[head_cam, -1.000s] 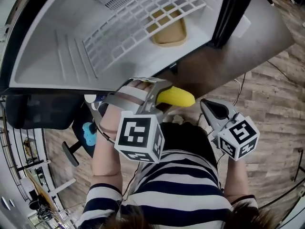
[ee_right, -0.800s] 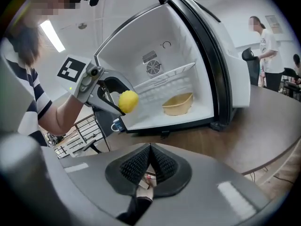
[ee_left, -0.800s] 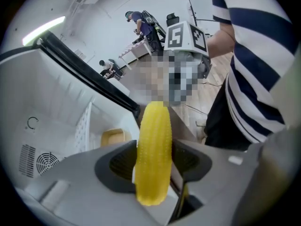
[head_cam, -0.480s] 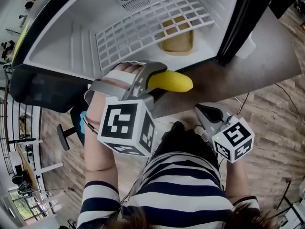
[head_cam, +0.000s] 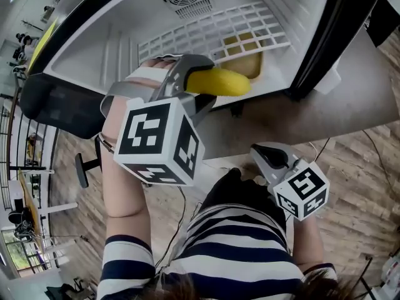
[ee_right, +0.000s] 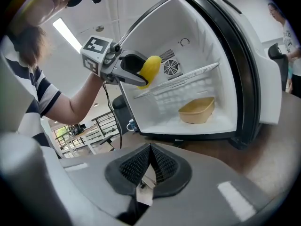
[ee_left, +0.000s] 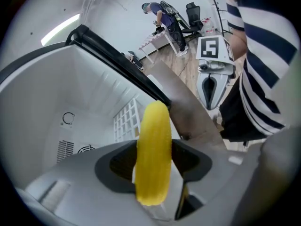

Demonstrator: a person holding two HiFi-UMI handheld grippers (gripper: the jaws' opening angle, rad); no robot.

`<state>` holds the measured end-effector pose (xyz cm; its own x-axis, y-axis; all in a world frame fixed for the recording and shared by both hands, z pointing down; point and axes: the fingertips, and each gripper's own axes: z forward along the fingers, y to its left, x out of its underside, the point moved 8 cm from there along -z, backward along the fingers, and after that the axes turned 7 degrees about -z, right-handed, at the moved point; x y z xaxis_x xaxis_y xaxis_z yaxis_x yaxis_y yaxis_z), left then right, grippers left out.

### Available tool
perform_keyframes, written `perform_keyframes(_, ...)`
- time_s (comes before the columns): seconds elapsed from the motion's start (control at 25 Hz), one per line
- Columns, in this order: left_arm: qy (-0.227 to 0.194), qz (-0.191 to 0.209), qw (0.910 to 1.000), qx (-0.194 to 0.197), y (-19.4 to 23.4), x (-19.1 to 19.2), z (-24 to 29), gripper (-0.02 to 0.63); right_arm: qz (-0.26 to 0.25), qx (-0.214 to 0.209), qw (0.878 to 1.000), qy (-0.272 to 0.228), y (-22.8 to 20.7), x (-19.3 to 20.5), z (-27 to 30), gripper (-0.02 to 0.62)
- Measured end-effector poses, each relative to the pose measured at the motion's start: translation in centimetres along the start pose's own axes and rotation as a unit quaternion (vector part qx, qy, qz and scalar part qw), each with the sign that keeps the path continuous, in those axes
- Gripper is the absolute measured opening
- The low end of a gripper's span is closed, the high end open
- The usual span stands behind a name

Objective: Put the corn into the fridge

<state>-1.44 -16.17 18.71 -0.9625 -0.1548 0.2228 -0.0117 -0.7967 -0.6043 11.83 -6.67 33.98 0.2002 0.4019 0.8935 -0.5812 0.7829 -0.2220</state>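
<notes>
The left tool (head_cam: 201, 87) is pinching the corn (head_cam: 220, 81) near its thick end, and most of the yellow cob sticks out in front of the jaws. The right tool (head_cam: 272, 157) hangs low near the person's body with its jaws pressed together on nothing.

The fridge (head_cam: 106, 52) stands open on the desk (head_cam: 300, 127). The corn is at the mouth of it, about level with the front edge of the wire shelf (head_cam: 250, 20) and not resting on anything. Under the shelf lies a tan bowl (ee_right: 197, 109).

I judge that the step in hand is the carrying of the corn into the fridge. The next move calls for reaching deeper past the door frame, choosing the shelf or the floor beside the bowl, bringing the cob down until it is supported, and only then spreading the jaws.
</notes>
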Motion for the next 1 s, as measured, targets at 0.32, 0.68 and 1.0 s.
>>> perform_keyframes(0.32,0.016,-0.012,0.9998,-0.006,3.1,0.8,1.0,0.000,0.007,-0.014,1.000,0.003,-0.2,0.7,0.5,-0.006)
perform_keyframes(0.68,0.020,-0.052,0.9984,0.013,5.2,1.7,2.8,0.000,0.017,-0.009,1.000,0.010,-0.7,1.5,0.6,-0.006)
perform_keyframes(1.0,0.030,-0.082,0.9961,0.013,6.1,2.9,3.5,0.000,0.017,-0.006,1.000,0.007,-0.6,1.2,1.0,-0.006)
